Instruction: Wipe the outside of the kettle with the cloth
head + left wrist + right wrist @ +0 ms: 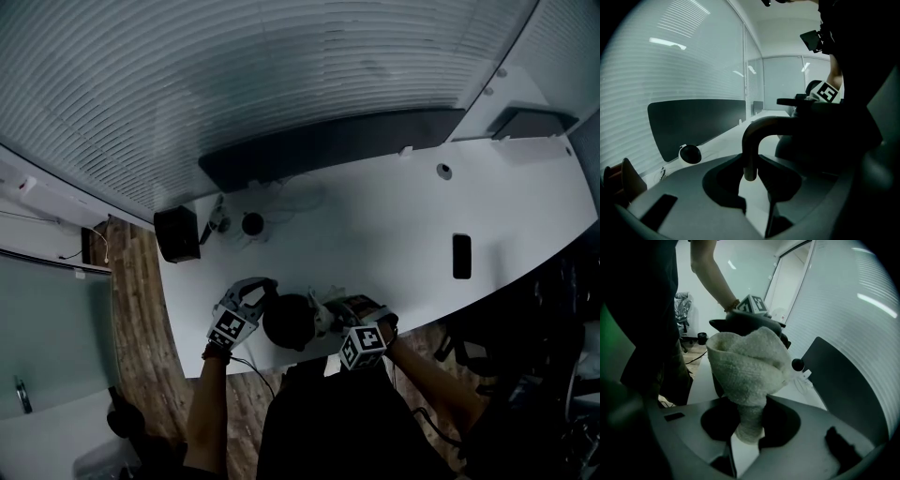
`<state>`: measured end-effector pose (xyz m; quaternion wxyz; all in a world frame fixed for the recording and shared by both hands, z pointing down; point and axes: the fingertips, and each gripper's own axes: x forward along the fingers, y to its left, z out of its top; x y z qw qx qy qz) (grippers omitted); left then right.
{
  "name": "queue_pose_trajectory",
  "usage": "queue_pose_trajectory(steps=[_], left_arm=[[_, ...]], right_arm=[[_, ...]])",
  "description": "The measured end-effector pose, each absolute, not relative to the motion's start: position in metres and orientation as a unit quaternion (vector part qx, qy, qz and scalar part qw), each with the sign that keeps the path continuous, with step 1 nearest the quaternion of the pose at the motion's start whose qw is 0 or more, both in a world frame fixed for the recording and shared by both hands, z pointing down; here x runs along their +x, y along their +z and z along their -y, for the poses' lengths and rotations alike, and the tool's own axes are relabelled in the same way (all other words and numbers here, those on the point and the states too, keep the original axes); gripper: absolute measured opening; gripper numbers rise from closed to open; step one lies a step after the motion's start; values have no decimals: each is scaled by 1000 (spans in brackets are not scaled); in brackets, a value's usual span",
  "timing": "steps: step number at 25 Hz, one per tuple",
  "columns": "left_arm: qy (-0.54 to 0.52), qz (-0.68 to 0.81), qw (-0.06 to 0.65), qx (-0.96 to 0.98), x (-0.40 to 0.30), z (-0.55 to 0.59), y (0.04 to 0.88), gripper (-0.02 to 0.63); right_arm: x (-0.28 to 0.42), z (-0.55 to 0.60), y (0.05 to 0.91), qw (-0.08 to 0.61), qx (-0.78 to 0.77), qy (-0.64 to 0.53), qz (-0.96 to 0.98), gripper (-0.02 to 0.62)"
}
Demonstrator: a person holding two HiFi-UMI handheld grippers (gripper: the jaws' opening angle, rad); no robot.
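The dark kettle (289, 321) stands near the front edge of the white table (394, 225), between my two grippers. My left gripper (251, 298) is at the kettle's left, shut on its curved handle (751, 140), whose end hangs between the jaws. In the left gripper view the kettle body (820, 136) fills the right side. My right gripper (349, 314) is at the kettle's right, shut on a bunched pale cloth (747, 369). The cloth (343, 306) rests against the kettle's side and hides most of the kettle (745, 320) in the right gripper view.
A black box (176, 232) sits at the table's left end. A small black ball on a white base (253, 223) stands behind the kettle. A flat black device (461, 256) lies to the right. A dark panel (328, 145) runs along the back. Office chairs (525, 356) stand at right.
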<state>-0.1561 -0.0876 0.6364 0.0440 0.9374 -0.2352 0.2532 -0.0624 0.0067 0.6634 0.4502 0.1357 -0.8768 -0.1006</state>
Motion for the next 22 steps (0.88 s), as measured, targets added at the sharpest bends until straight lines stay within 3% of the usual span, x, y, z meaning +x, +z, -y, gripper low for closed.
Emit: queue_pose_trajectory(steps=[11,22], left_arm=[[248,203,42,946,-148,91,637,100],[254,173,35,951,-142,92,636,100]], right_arm=[[-64,20,718,474,107,-64,871,94],[-72,33,624,436,134,-177,872,94]])
